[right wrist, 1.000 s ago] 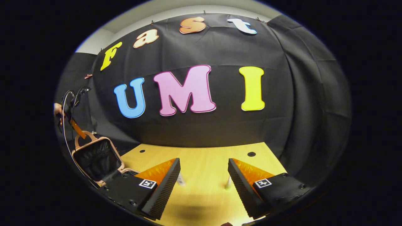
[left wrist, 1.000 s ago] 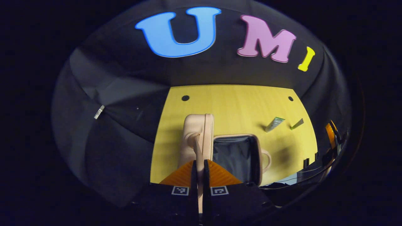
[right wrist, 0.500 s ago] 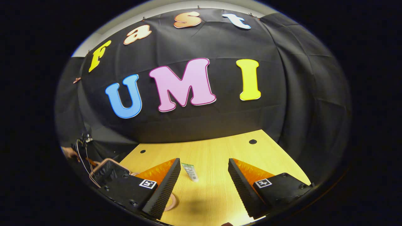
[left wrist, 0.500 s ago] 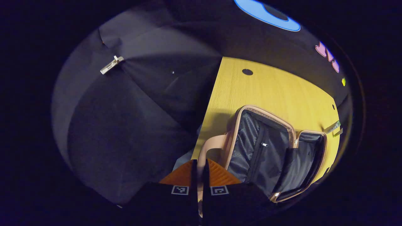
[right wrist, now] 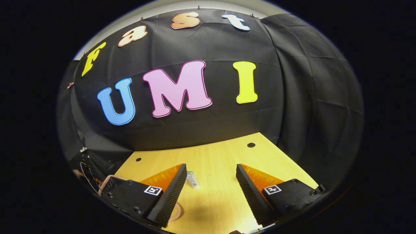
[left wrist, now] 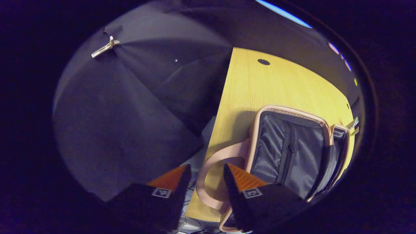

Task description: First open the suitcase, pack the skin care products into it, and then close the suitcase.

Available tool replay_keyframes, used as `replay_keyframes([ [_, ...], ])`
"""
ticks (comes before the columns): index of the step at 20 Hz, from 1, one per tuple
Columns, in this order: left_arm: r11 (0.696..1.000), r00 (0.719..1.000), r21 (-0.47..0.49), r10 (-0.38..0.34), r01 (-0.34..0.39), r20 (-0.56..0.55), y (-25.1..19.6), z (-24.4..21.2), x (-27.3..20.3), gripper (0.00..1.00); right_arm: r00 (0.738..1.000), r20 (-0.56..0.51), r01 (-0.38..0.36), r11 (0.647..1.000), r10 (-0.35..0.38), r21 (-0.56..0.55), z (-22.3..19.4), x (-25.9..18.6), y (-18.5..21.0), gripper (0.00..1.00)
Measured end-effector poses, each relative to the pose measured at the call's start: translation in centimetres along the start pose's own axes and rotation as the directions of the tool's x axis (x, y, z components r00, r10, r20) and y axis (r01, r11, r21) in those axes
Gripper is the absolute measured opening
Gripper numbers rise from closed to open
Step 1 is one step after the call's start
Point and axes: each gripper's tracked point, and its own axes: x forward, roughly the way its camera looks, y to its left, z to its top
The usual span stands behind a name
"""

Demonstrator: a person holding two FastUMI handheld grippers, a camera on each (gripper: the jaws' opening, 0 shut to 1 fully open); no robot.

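In the left gripper view, the left claw (left wrist: 204, 182) has its fingers apart, clamped on nothing, with the pink loop handle (left wrist: 211, 172) of the suitcase (left wrist: 292, 146) lying between and just ahead of the fingertips. The suitcase lies open on the yellow wooden surface (left wrist: 266, 87), close to its near left corner, its dark lined inside facing up inside a pale pink rim. Two skin care tubes (left wrist: 353, 125) show as small slivers at the far right of the surface, just past the suitcase. In the right gripper view, the right claw (right wrist: 211, 182) hangs over the surface (right wrist: 221, 156) with its fingers wide apart and nothing between them. A green and white tube (right wrist: 192, 179) lies flat on the surface just beside the claw's left finger (right wrist: 169, 191). Low at the left edge, a corner of the open suitcase (right wrist: 110, 183) peeks past that finger, and a curve of its pink handle (right wrist: 177, 211) shows beneath it.
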Motion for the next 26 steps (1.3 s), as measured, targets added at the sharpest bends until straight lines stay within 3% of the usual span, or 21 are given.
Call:
replay_keyframes([
  [1, 1.000, 0.999, 0.021, 0.002, -0.003, 0.041, -0.4, 1.0, -1.0, 0.88, 1.000, -0.002, -0.006, 1.000, 0.006, 0.003, 0.0, 0.2, 0.2, 0.97],
  [3, 0.997, 0.986, 0.072, -0.038, 0.027, 0.163, -2.7, 3.6, -4.4, 0.98, 1.000, 0.012, -0.013, 1.000, 0.013, 0.001, 0.4, 0.4, 0.2, 0.96],
  [6, 0.983, 0.929, 0.150, -0.150, 0.104, 0.339, -8.9, 7.5, -11.3, 0.98, 0.999, 0.047, -0.017, 0.999, 0.019, -0.031, 1.3, 0.7, -0.2, 0.97],
  [8, 0.959, 0.863, 0.182, -0.277, 0.219, 0.422, -14.9, 9.2, -16.1, 0.98, 0.997, 0.072, -0.019, 0.998, 0.023, -0.055, 2.2, 1.0, -0.8, 0.97],
  [10, 0.922, 0.790, 0.231, -0.387, 0.312, 0.475, -21.4, 10.0, -20.9, 0.97, 0.996, 0.090, 0.004, 0.995, 0.005, -0.099, 2.8, 1.2, -2.0, 0.96],
  [12, 0.861, 0.717, 0.321, -0.507, 0.395, 0.478, -28.0, 10.1, -24.3, 0.98, 0.994, 0.111, 0.008, 0.991, 0.007, -0.131, 3.5, 1.1, -2.7, 0.96],
  [15, 0.791, 0.639, 0.396, -0.611, 0.467, 0.467, -36.6, 10.1, -28.0, 0.98, 0.995, 0.097, -0.015, 0.985, 0.032, -0.170, 2.8, 1.3, -3.8, 0.96],
  [16, 0.780, 0.625, 0.404, -0.625, 0.478, 0.467, -39.2, 10.1, -28.2, 0.97, 0.995, 0.091, -0.024, 0.983, 0.041, -0.181, 2.5, 1.6, -4.2, 0.96],
  [18, 0.759, 0.615, 0.424, -0.650, 0.495, 0.446, -44.0, 9.8, -27.8, 0.97, 0.995, 0.075, -0.047, 0.978, 0.063, -0.202, 2.0, 1.9, -4.8, 0.96],
  [20, 0.730, 0.623, 0.454, -0.679, 0.511, 0.389, -48.9, 8.5, -26.7, 0.97, 0.995, 0.046, -0.080, 0.975, 0.092, -0.205, 1.2, 2.3, -5.5, 0.96],
  [26, 0.712, 0.718, 0.456, -0.666, 0.534, 0.200, -59.1, 4.2, -18.2, 0.97, 0.992, -0.033, -0.126, 0.972, 0.122, -0.199, 0.3, 3.7, -10.4, 0.96],
])
